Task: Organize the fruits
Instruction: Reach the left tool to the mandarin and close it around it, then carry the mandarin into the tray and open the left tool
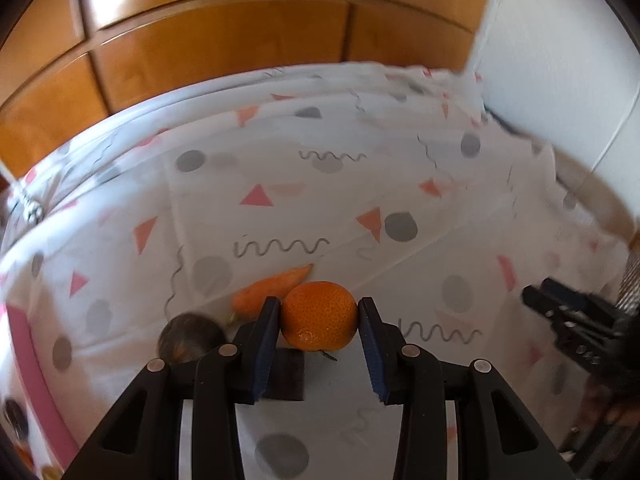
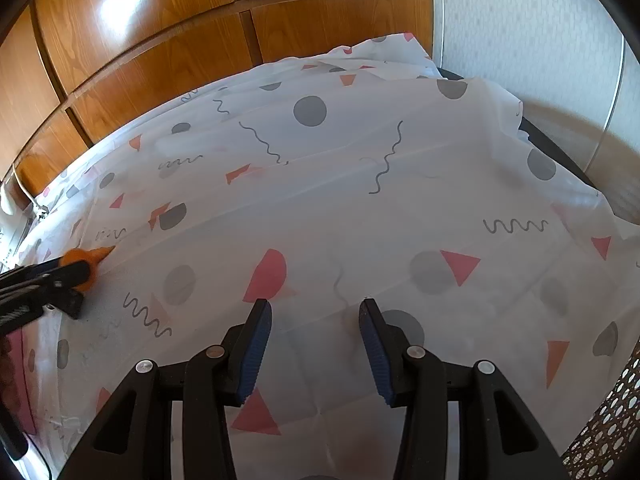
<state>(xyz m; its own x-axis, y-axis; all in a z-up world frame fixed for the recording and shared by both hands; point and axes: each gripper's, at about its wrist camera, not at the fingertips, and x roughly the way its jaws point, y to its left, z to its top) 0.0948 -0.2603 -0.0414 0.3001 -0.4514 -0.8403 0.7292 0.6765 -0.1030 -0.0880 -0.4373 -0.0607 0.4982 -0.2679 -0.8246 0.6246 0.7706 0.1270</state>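
Note:
A mandarin orange (image 1: 319, 316) rests on the patterned tablecloth (image 1: 280, 184). The blue pads of my left gripper (image 1: 319, 308) touch it on both sides, so the gripper is shut on it. Just behind and to its left lies a carrot (image 1: 272, 286), tip pointing right. A dark round fruit (image 1: 188, 336) sits left of the left finger, partly hidden by it. My right gripper (image 2: 316, 320) hovers open over bare cloth with nothing between its fingers; it also shows at the right edge of the left wrist view as the right gripper (image 1: 560, 312). In the right wrist view the left gripper (image 2: 60, 280) and orange (image 2: 82, 258) appear at far left.
Wooden cabinet doors (image 1: 224, 40) stand behind the table. A white wall (image 1: 552, 60) is at the back right. A pink item (image 1: 24, 360) lies at the left edge. A woven basket (image 2: 608, 420) sits at the lower right of the right wrist view.

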